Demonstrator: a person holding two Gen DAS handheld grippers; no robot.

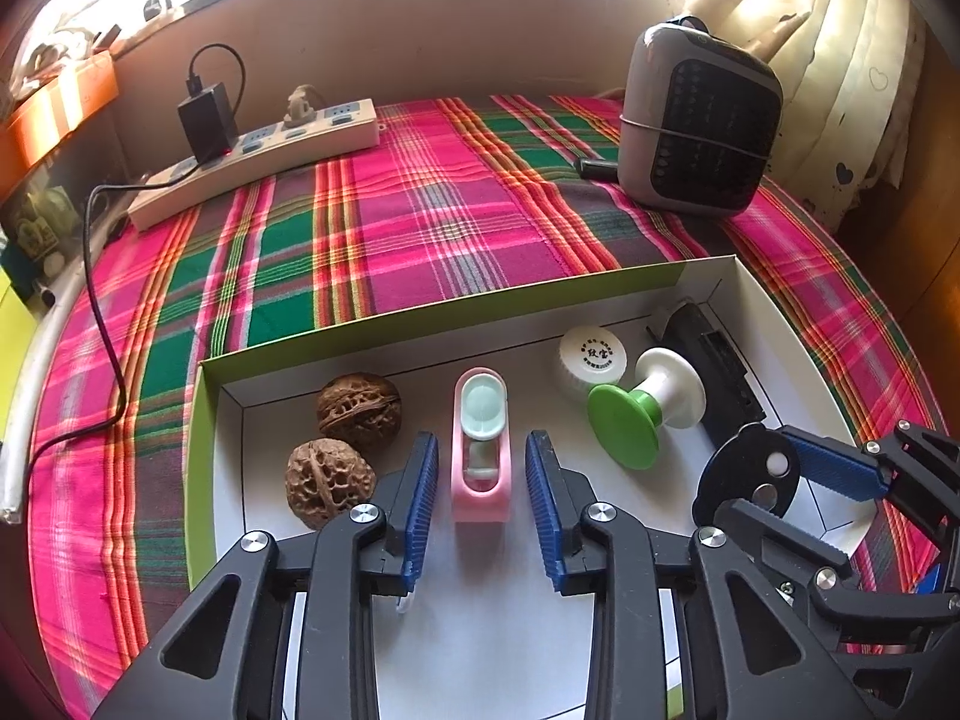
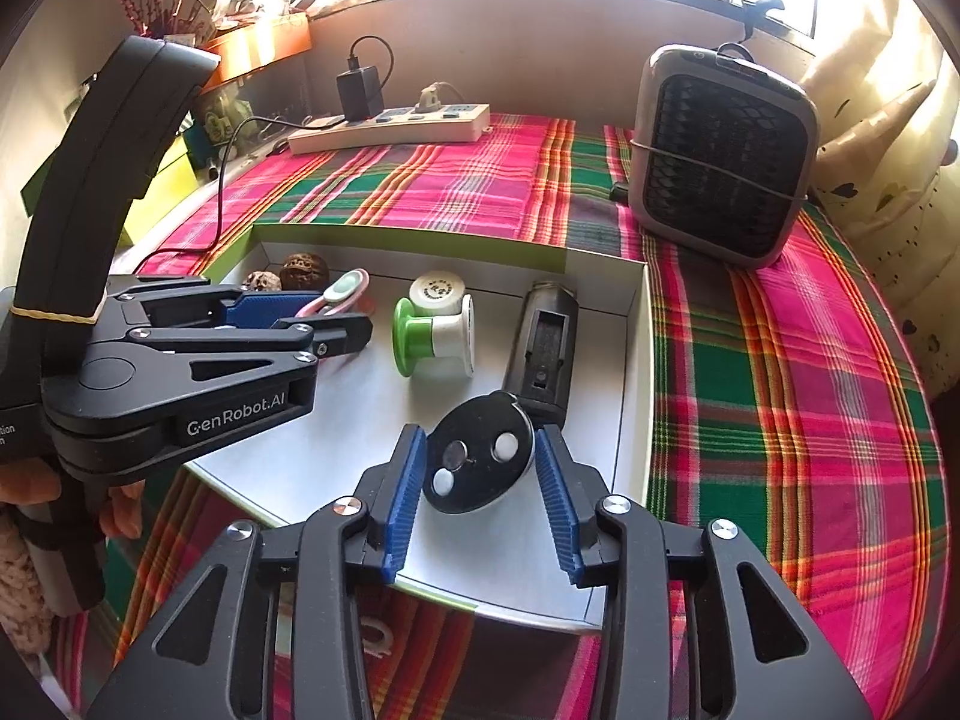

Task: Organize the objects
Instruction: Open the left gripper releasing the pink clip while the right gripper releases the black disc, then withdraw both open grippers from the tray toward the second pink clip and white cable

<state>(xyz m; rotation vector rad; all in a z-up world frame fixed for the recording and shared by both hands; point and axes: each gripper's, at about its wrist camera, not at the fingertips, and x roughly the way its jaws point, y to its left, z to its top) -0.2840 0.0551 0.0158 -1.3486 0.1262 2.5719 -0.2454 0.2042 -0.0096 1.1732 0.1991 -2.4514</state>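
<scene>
Two grippers hang over a shallow white box (image 1: 780, 324) with a green outer wall, which sits on a pink-and-green plaid cloth (image 1: 420, 210). From where I stand, the left gripper (image 1: 480, 498) has its blue pads parted on either side of a small pink case (image 1: 480, 450) with a pale mint lid; a gap shows on both sides, so the pads are not pressing on it and the case lies on the box floor. Just left of that gripper sit two walnuts (image 1: 345, 444), touching each other, near the box's left wall. The right gripper (image 2: 480, 480) likewise stands with its pads spread around a black oval disc (image 2: 480, 459) bearing three round buttons; the disc rests on the box floor, tilted, and I see slim gaps between it and each pad. Between the two grippers lie a white round pot (image 1: 592, 357) with dark print on its lid and a green-and-white spool (image 1: 645, 405) on its side, the two just beside each other. A long black device (image 2: 543, 348) lies along the box's right wall. Farther back on the cloth are a white power strip (image 1: 258, 156) with a black charger (image 1: 207, 117) plugged in, and a grey fan heater (image 1: 699, 120).
</scene>
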